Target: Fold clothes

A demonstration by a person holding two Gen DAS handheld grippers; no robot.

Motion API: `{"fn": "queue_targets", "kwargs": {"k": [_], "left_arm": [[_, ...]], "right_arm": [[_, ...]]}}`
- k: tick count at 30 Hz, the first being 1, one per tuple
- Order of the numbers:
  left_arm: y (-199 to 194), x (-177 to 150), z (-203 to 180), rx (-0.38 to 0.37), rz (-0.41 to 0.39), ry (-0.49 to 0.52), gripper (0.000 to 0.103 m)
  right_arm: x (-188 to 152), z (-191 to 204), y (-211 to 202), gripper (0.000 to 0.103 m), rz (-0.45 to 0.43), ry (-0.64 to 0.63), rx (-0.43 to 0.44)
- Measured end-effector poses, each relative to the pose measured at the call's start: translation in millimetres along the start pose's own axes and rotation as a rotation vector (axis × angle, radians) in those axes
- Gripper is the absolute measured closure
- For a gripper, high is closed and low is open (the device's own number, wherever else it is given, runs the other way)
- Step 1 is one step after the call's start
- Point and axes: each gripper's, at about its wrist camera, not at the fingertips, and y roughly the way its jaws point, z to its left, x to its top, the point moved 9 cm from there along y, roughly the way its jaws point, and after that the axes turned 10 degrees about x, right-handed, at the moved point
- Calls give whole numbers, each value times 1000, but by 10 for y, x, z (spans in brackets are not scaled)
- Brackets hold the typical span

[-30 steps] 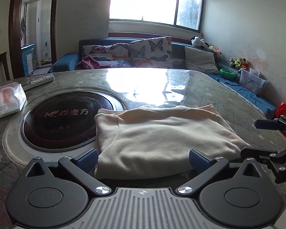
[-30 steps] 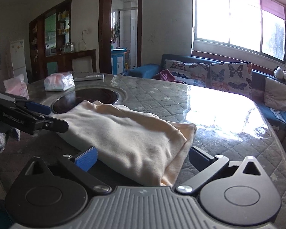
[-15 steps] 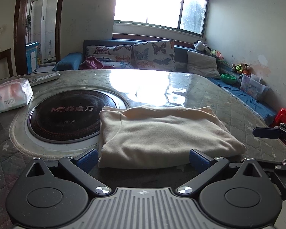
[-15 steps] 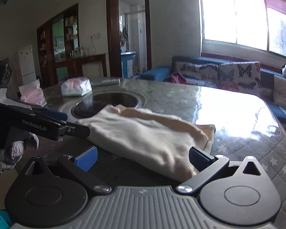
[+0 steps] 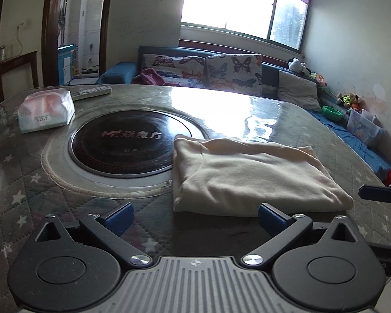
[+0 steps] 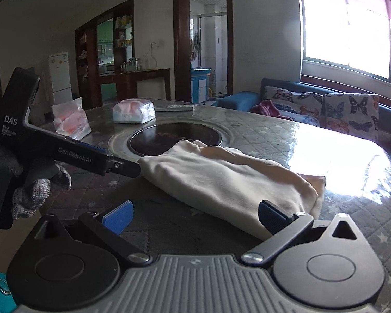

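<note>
A cream garment [image 5: 247, 172] lies folded into a thick rectangle on the quilted table, partly over the rim of a round black cooktop. My left gripper [image 5: 195, 217] is open just short of its near edge, with nothing between the blue pads [image 5: 120, 216]. In the right wrist view the same folded garment [image 6: 229, 180] stretches from left to right. My right gripper [image 6: 195, 219] is open at its near side and holds nothing. The left gripper [image 6: 122, 168], held by a gloved hand [image 6: 36, 190], points at the garment's left end.
The black cooktop [image 5: 122, 146] is set into the table [image 5: 286, 114]. Two tissue packs [image 6: 134, 114] [image 6: 70, 126] and a remote [image 5: 91, 92] lie at the far left. The table's edge runs along the right. A sofa with butterfly cushions [image 5: 221, 70] stands behind.
Both grippers have pulled back and away from the folded garment. It now sits farther off and to the right in the left wrist view. The garment itself has not moved.
</note>
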Motion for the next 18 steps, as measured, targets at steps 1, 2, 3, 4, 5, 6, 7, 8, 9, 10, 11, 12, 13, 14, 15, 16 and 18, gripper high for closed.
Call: {"fn": "queue_targets", "kwargs": {"k": [1, 2, 3, 4, 5, 6, 7, 8, 9, 10, 11, 12, 13, 14, 15, 16, 18], "left_arm": [[3, 3, 28, 5, 2, -8, 4], [6, 6, 55, 10, 4, -16, 6], [10, 9, 83, 15, 6, -23, 9], [29, 23, 107, 19, 11, -34, 10], [59, 44, 122, 24, 16, -39, 10], [91, 65, 132, 30, 18, -40, 12], [122, 86, 143, 37, 20, -40, 15], [158, 104, 157, 42, 25, -40, 17], [197, 118, 172, 48, 30, -41, 19], [237, 133, 188, 53, 36, -42, 21], [276, 148, 203, 59, 41, -44, 21], [317, 155, 215, 62, 47, -41, 21], [358, 157, 224, 64, 53, -37, 22], [392, 153, 231, 63, 59, -33, 23], [421, 146, 236, 62, 65, -29, 25], [450, 139, 242, 60, 71, -25, 26], [504, 122, 255, 56, 83, -19, 27]], "right_arm": [[9, 9, 24, 0, 4, -5, 1], [18, 17, 45, 0, 7, -10, 6], [27, 24, 66, 0, 9, -15, 10], [33, 25, 86, 0, 11, -21, 11], [39, 23, 104, 0, 14, -25, 10], [55, 9, 139, 0, 16, -29, 10], [70, -4, 172, 0, 18, -32, 9], [83, -17, 197, 0, 19, -32, 12], [100, -33, 234, 0, 21, -27, 22], [118, -49, 274, 0, 24, -22, 34], [144, -54, 336, 0, 30, -16, 60], [161, -45, 389, 0, 37, -15, 80], [178, -35, 442, 0, 43, -15, 100], [192, -10, 501, 0, 49, -16, 122], [206, 16, 559, 0, 55, -17, 145], [221, 42, 617, 0, 61, -19, 167], [248, 99, 736, 0, 72, -32, 205]]}}
